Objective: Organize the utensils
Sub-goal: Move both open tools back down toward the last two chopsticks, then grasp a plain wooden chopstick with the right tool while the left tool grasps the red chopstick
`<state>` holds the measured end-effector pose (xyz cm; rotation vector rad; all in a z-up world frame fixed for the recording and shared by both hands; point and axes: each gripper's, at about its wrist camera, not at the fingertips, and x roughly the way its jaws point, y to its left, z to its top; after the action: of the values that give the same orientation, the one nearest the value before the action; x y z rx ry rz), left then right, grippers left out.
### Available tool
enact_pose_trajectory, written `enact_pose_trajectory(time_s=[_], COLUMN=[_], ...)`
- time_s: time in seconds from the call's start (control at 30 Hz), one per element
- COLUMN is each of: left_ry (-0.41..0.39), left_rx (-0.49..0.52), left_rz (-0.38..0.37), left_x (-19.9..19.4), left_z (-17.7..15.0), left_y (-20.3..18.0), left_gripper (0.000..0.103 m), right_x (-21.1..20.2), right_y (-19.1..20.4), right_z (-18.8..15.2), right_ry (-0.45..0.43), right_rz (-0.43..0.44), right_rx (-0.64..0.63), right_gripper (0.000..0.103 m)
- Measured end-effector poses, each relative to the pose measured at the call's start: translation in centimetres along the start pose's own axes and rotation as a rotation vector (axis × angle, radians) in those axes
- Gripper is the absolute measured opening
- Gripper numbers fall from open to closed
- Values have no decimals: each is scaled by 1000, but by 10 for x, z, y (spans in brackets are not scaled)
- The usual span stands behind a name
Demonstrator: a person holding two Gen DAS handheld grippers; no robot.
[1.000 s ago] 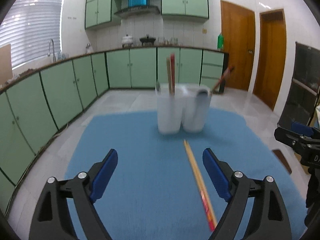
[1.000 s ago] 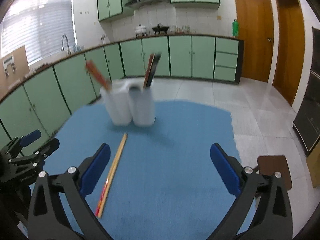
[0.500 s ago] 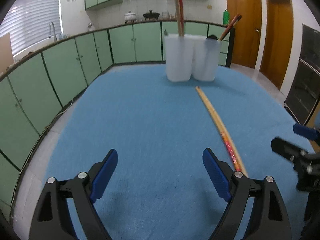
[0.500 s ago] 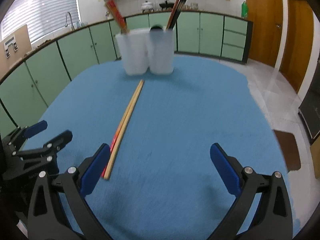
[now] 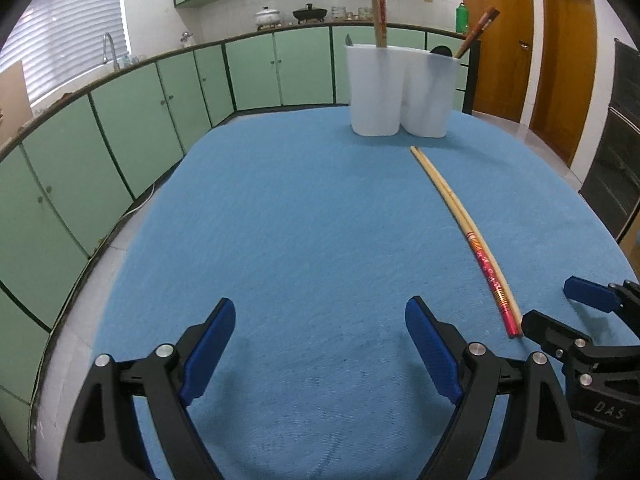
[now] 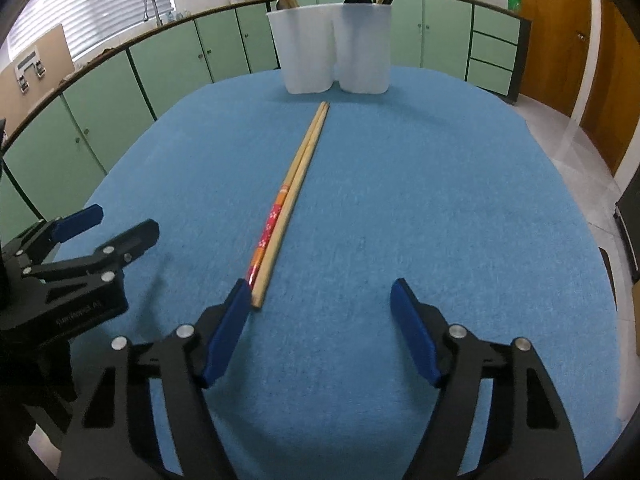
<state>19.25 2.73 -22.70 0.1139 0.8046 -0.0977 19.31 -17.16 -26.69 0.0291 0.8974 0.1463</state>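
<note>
A pair of wooden chopsticks with red patterned ends (image 5: pixel 468 232) (image 6: pixel 288 200) lies on the blue cloth, pointing at a white two-compartment holder (image 5: pixel 400 92) (image 6: pixel 332 48). The holder has chopsticks standing in both compartments. My left gripper (image 5: pixel 320 344) is open and empty, low over the cloth, left of the chopsticks. My right gripper (image 6: pixel 320 320) is open and empty; its left finger (image 6: pixel 228 332) sits beside the chopsticks' near end. Each gripper also shows in the other's view, the right one (image 5: pixel 560 312) and the left one (image 6: pixel 104 224).
The blue cloth (image 5: pixel 300 220) covers a rounded table. Green kitchen cabinets (image 5: pixel 120 128) line the left and back walls. Wooden doors (image 5: pixel 560 60) stand at the right.
Both grippers have dropped lower toward the cloth and pulled back from the holder. The right gripper has come up to the near end of the lying chopsticks.
</note>
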Motion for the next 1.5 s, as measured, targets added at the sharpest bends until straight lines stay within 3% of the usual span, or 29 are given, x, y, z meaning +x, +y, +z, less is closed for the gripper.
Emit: enact_pose_trajectory(time_s=[0.37,0.5,0.77,0.9,1.07,1.3,1.5], left_ry=[14,14,21,29,33,34,19], left_rx=[-14,-15,-14,-11,-3,3,-22], left_rz=[-2,1,1,3,6,-8,-76], left_x=[2,2,3,5,6,5,-7], left_z=[0,0,0,0,0,-1,1], left_y=[3,3,3,2,-1,-6,-20], left_gripper=[85,85,85,85,85,85,85], right_x=[-2,-9,-5,-3,1,-2,-11], right_y=[-4,-8,6,10,12,5,-21], right_z=[2,-2,-4,-3,0,2,-3], right_ry=[-11,-35,-10,-7,0,-14,-28], right_rz=[-80,-20,27,20,27,33,-17], right_rx=[-10,9,-20,-30,-28,-1,27], right_gripper=[68,64,36,31,7,6,6])
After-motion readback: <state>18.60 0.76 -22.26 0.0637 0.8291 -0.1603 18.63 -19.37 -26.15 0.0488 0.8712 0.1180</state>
